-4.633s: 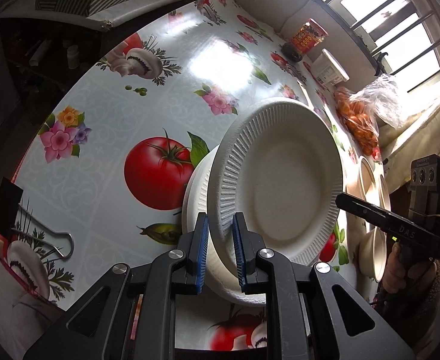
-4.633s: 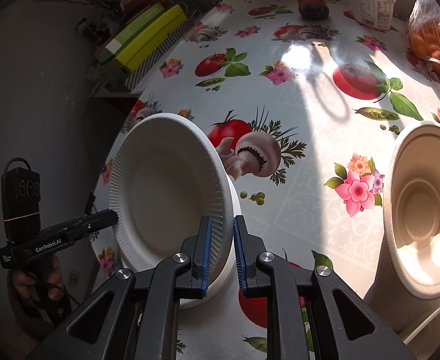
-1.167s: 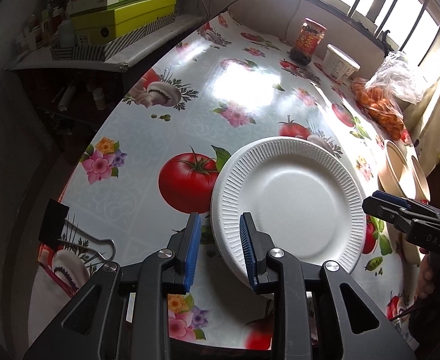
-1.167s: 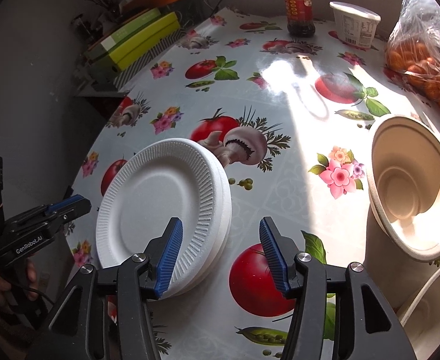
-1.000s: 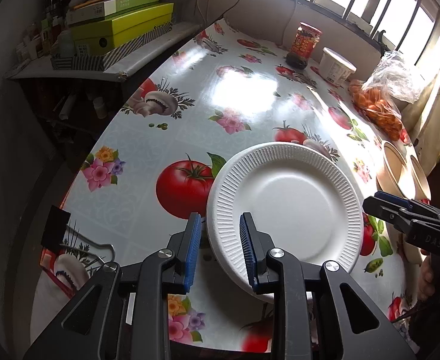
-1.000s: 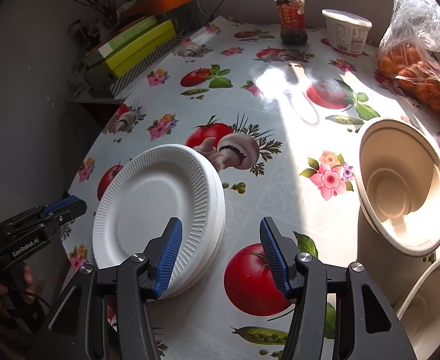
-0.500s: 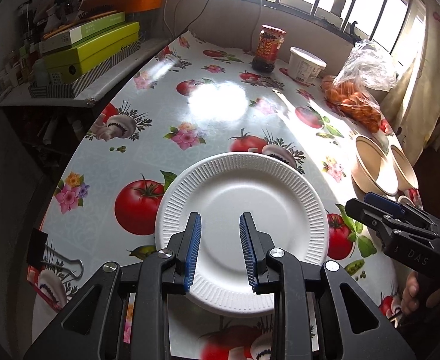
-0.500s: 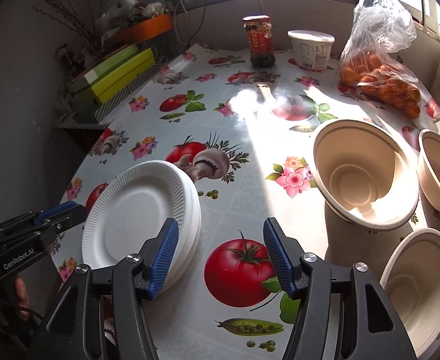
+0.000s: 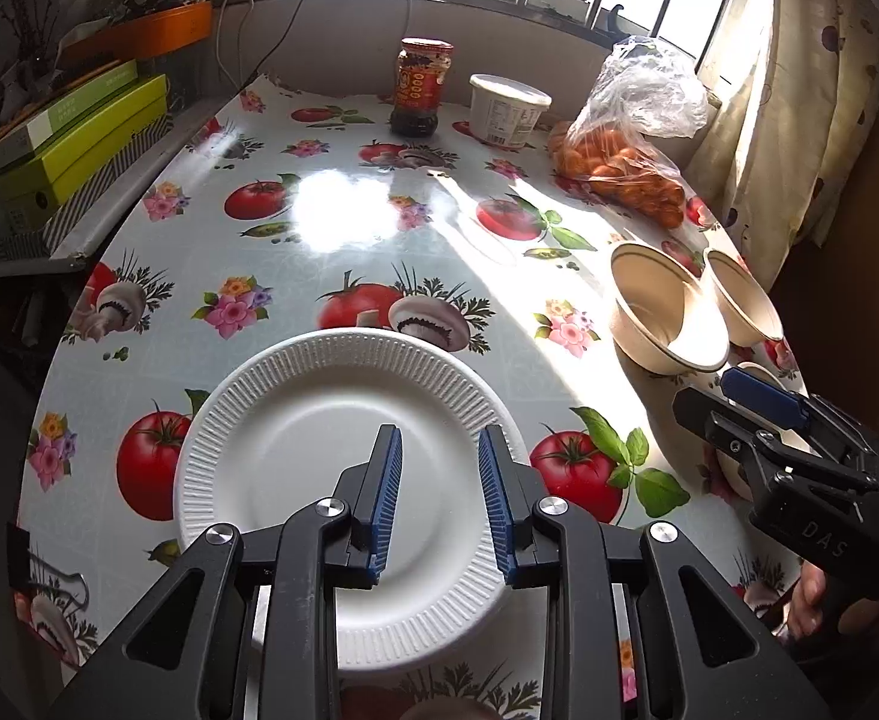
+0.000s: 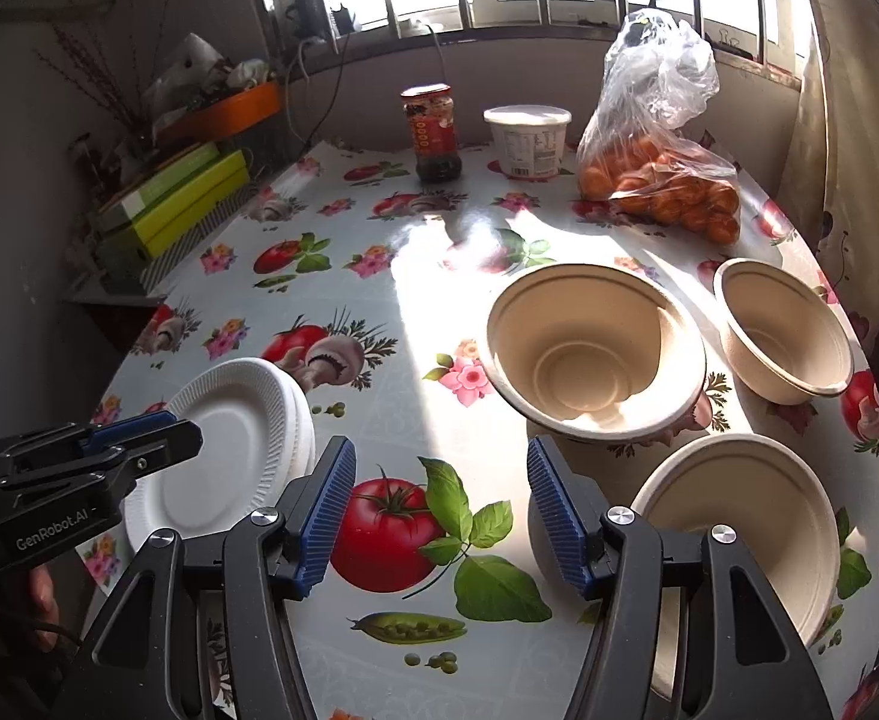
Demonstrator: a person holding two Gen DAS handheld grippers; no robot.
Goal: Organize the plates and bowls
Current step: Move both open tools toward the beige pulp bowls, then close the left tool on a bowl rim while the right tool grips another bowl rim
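A stack of white paper plates [image 9: 343, 480] lies flat on the near left of the table, also in the right wrist view [image 10: 229, 456]. My left gripper [image 9: 439, 474] is open and empty, raised over the stack. Three beige bowls stand separately at the right: a large one [image 10: 589, 354], one behind it to the right [image 10: 784, 330], and a near one [image 10: 745, 516]. Two of them show in the left wrist view [image 9: 667, 318]. My right gripper [image 10: 439, 498] is wide open and empty above the tablecloth, between the plates and the bowls.
At the back stand a sauce jar [image 10: 436, 132], a white tub [image 10: 526, 141] and a bag of oranges [image 10: 661, 180]. Green boxes [image 9: 73, 144] sit on a ledge at the left. A binder clip [image 9: 43, 564] lies at the near left table edge.
Both grippers let go of the top plate, which now lies on the stack. Both pulled back and up, and the right one opened wider and turned toward the bowls.
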